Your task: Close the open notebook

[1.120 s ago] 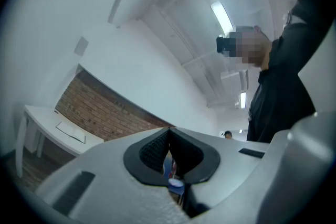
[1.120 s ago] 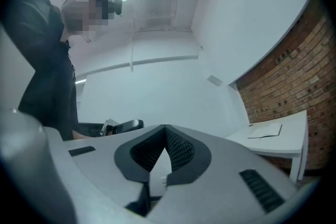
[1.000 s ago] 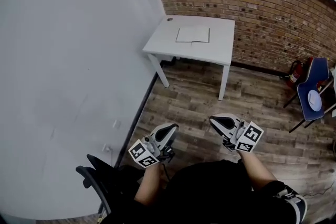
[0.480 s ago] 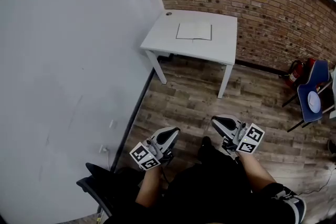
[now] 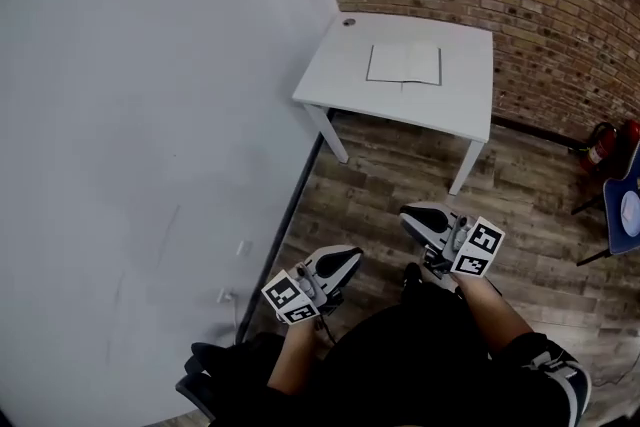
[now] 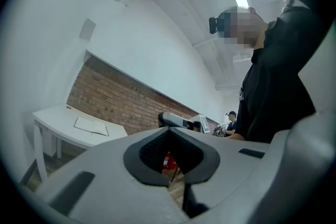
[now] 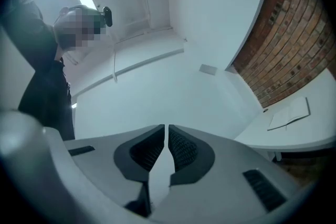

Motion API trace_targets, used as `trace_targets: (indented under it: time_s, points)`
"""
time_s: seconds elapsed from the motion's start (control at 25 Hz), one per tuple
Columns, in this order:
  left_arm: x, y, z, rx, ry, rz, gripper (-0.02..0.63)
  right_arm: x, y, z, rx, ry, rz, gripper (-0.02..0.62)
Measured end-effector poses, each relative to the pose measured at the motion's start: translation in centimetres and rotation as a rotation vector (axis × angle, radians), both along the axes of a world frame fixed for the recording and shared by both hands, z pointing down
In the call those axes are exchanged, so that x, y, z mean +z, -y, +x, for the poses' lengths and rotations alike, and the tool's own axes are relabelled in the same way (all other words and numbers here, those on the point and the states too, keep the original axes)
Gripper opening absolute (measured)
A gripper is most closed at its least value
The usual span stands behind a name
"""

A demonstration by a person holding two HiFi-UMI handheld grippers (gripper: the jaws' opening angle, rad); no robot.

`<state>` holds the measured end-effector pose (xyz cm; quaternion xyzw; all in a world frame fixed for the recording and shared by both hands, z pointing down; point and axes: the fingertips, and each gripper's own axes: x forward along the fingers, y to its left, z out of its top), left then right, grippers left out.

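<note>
The open notebook (image 5: 403,64) lies flat on the white table (image 5: 345,70) against the brick wall, far ahead of both grippers. My left gripper (image 5: 340,262) and right gripper (image 5: 418,218) are held low over the wooden floor, close to the person's body. In the left gripper view the left gripper (image 6: 169,131) has its tips together with nothing held, and the notebook (image 6: 92,125) shows small at the left. The right gripper (image 7: 166,128) shows only a thin slit between its pads and holds nothing. Its view has the notebook (image 7: 290,114) at the right edge.
A white wall (image 5: 150,115) runs along the left down to the table. A small round thing (image 5: 348,22) sits at the table's far left corner. A red fire extinguisher (image 5: 605,140) and a blue chair (image 5: 628,205) stand at the right; a black chair (image 5: 215,370) is behind.
The person has walked toward the table, which now sits further right and slightly larger in the head view. Both grippers travelled along, still held low and shut.
</note>
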<state>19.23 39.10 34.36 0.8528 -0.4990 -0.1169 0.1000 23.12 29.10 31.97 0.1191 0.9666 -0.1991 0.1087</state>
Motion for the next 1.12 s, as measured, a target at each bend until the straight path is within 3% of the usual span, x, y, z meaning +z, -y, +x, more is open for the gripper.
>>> trace_targets:
  time_s: [0.28,0.52,0.8,1.0,1.12]
  points:
    - [-1.7,6.4,-9.4,-0.092,-0.034,0.028,0.015,-1.1,6.4,-8.6,-0.086,0.041,0.019,0.038]
    - [-0.4,11.4,-14.4,-0.028,-0.038,-0.025,0.015,0.4,11.3,-13.6,-0.048,0.015,-0.068,0.071]
    - [0.0,19.6,-24.6,0.121,-0.025,-0.019,0.015,1.7,20.2,-19.5,0.156,0.037,-0.192,0.080]
    - [-0.9,24.6,-30.9,0.275,-0.059,-0.004,0.015,2.7,25.1,-23.8,0.314,0.089,-0.369,0.118]
    - [-0.5,27.0,-33.6,0.374,-0.056,-0.014,0.015,3.1,27.4,-25.8,0.422,0.093,-0.389,0.126]
